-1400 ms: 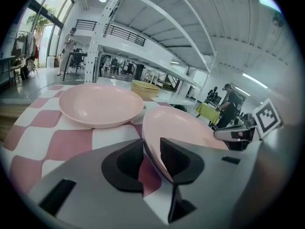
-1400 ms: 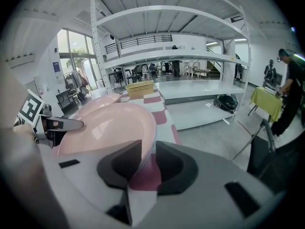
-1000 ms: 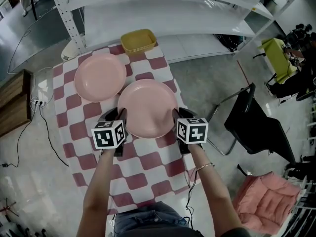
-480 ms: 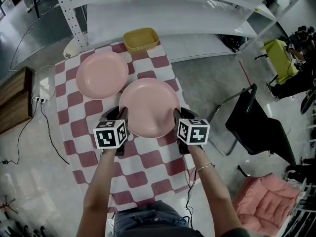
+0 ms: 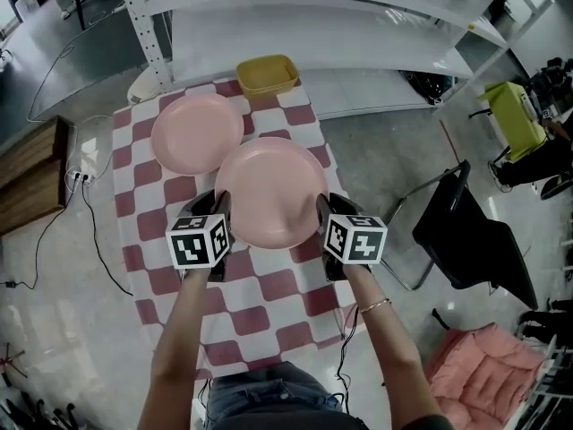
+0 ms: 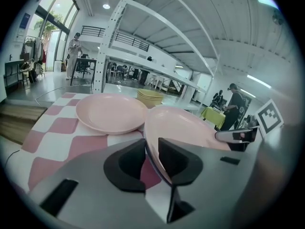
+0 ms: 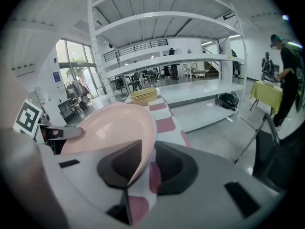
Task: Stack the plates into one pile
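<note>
Left gripper (image 5: 218, 209): jaws narrow, clamped on the left rim of the near plate (image 5: 271, 191). They have just been closing, with that rim between them.
Right gripper (image 5: 324, 211): jaws narrow, clamped on the same plate's right rim.
Near plate: pink and round, held between the two grippers over the middle of the table (image 5: 134, 206). The checked cloth (image 5: 175, 267) shows under its rim in both gripper views.
Far plate (image 5: 197, 133): pink, the same kind, flat on the cloth, far and left of the near plate. In the head view the near plate's far-left edge meets its near-right edge; whether they touch I cannot tell.
Bowls (image 5: 267, 74): a yellow stack at the table's far end, right of the far plate.
Table: narrow, covered by the red-and-white cloth.
Shelf (image 5: 313, 25): a white metal rack beyond the table's far end.
Chair (image 5: 474, 240): black, on the floor right of the table.
Cushion (image 5: 488, 374): pink, on the floor at the near right.
Forearms (image 5: 179, 330): bare, reaching from the near edge to the grippers, with a bracelet (image 5: 374, 305) on the right wrist.
</note>
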A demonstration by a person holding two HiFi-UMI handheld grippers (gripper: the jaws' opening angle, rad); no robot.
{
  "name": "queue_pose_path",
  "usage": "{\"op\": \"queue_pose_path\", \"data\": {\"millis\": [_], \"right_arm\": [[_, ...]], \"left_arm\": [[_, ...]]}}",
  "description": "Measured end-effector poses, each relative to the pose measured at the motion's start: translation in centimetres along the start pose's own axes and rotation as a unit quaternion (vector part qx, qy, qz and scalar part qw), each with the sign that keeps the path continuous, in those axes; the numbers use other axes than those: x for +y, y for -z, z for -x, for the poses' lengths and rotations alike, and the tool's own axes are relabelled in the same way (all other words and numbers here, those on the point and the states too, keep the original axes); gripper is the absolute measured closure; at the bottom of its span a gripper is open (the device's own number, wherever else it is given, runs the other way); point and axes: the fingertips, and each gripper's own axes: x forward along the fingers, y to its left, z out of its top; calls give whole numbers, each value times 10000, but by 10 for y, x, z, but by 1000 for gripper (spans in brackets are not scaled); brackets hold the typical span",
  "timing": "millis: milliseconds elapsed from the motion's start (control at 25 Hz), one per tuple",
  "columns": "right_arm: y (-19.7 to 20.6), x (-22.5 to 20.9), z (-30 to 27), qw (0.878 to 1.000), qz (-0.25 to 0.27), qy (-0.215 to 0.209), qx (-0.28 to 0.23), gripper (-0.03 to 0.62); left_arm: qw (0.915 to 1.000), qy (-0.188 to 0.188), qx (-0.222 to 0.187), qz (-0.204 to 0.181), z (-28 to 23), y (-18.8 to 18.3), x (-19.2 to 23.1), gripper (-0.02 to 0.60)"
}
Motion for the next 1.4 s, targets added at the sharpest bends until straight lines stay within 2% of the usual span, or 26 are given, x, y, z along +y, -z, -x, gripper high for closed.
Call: {"op": "queue_pose_path", "data": {"millis": [360,720,1000,1400], "right_arm": [[-19,55,1,9981,330,-514,-6,510],[-48,121,-17,9927,614,-1030,-89,510],[-74,144,-41,9917,631,-1116,-133,510],[-104,147,-75,9929,558,-1048,-121,510]], "left_arm": [[9988,-322,-270,243,51,-14,36,488],[9941,-686,-588,595,92,-30,89,487],[9918,-780,-698,739,88,-47,118,486],[9925,-693,-656,761,60,-78,141,486]]}}
